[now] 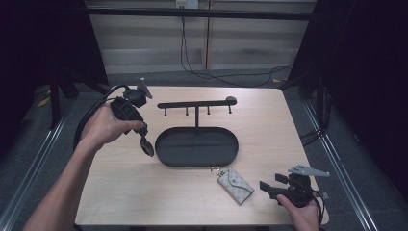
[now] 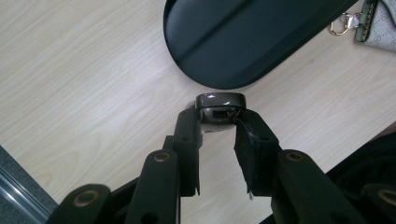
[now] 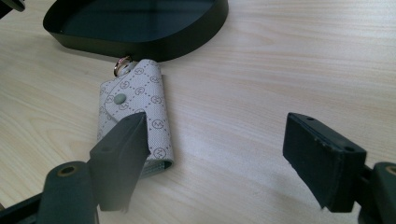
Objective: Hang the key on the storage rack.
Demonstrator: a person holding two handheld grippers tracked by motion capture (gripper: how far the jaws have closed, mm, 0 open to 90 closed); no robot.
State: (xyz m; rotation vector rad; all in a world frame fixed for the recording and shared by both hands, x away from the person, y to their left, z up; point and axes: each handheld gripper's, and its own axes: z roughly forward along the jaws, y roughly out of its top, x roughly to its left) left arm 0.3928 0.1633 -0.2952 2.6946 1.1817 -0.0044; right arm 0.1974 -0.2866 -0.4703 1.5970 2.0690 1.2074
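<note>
Midway through a tidy-up, the left hand-held gripper point(image 1: 146, 144) hangs near the worktop's point(image 1: 269, 125) left edge, just off the left end of the tray point(image 1: 166, 153), its jaws closed on a small dark fob point(image 2: 220, 106). Seen along those jaws in the left gripper view, the fob sits pinched at their tips above bare wood, close to the tray's rim but not yet over it. By the look of it, the job is to gather the small items onto the stand, and little of that is done: the oval tray is bare inside, and the four pegs on the rack point(image 1: 196, 104) that rises from its back rim carry nothing. Still lying on the worktop is the pouch point(image 1: 235, 185), a pale patterned key case with a snap flap and a metal ring point(image 3: 123, 64), near the front edge with the ring almost at the tray's front rim. The right hand-held gripper point(image 1: 269, 188) rests near the front right corner, just beside the pouch, jaws spread wide and holding nothing; in the right gripper view one jaw overlaps the pouch's near end without clearly touching it. What is left, judging from this, is to put the fob down or hang it, then deal with the pouch.
</note>
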